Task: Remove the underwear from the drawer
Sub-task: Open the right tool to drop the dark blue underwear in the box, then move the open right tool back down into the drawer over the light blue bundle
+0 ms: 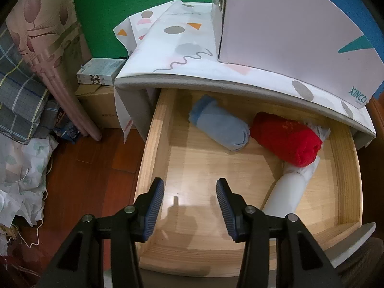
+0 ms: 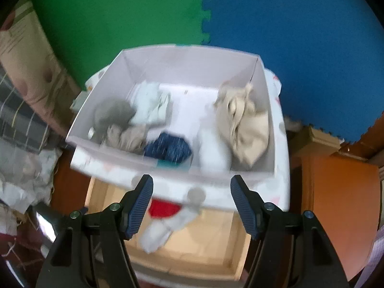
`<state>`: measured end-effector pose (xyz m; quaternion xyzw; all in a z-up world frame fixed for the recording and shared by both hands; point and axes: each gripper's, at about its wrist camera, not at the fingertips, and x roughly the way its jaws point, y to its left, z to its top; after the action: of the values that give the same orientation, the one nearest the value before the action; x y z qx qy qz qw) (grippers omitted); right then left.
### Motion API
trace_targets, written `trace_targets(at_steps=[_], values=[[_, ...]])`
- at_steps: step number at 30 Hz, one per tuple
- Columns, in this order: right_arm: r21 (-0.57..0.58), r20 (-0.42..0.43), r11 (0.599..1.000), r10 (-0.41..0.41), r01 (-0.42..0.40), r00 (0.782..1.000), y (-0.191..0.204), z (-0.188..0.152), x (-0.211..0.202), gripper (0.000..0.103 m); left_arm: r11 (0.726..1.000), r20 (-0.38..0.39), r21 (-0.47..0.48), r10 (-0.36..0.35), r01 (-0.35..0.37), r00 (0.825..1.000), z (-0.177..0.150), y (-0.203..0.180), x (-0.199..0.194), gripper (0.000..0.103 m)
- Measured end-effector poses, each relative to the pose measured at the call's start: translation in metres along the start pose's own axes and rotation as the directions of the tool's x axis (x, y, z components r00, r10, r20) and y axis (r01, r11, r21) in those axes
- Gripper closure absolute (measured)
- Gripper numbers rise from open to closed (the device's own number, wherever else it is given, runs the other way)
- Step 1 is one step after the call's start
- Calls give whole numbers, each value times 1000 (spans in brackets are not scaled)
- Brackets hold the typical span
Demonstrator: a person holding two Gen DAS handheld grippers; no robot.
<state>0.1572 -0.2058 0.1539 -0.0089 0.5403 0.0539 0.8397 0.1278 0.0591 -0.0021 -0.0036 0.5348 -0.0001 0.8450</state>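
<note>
A wooden drawer [image 1: 153, 144] stands pulled out under a cloth-covered top. In it lie a light blue rolled garment [image 1: 218, 127], a red roll [image 1: 288, 139] and a white roll [image 1: 290, 192]. My left gripper [image 1: 190, 184] hangs open over the drawer's bare front floor with nothing between its fingers. In the blurred right wrist view my right gripper [image 2: 192, 180] is open and holds nothing, above the front wall of a white box [image 2: 168, 72]. That box holds several garments, among them a beige one [image 2: 244, 124] and a dark blue one [image 2: 168, 148]. Below it show the red roll [image 2: 164, 207] and white roll [image 2: 158, 232].
The white box [image 1: 288, 24] sits on the patterned cloth top [image 1: 182, 48] above the drawer. Left of the cabinet are a cardboard carton [image 1: 100, 105], a rolled pink mat [image 1: 60, 72] and piled cloth [image 1: 21, 96] on the wooden floor. Orange wooden furniture [image 2: 340, 192] stands at the right.
</note>
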Motion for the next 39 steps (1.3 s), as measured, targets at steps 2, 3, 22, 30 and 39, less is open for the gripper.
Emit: trace_targets(at_steps=[2,3,22,30,39], values=[[3,-22,1000,14,-14,1000,3,-19,1,39,1000,1,-3,1,-1,1000,0,2,0,56],[5,-34,1000,19,-19,999,5,-29,4,39,1000,1,-5,0,0,1000,0,2,0,56],[95,-346,995,54,-22,937,49,-122,154,39,1000,-13,-10,3,-3,1000,0,9,3,56],[113,-376,993,18,26,926,61,-127,185,39,1000,-17,-15,5,-5,1000,0,11,5,56],[60,-384,996,-39,67,922,65,-129,198,28,1000,-20,-15,6,-6,1000,0,10,5,56]])
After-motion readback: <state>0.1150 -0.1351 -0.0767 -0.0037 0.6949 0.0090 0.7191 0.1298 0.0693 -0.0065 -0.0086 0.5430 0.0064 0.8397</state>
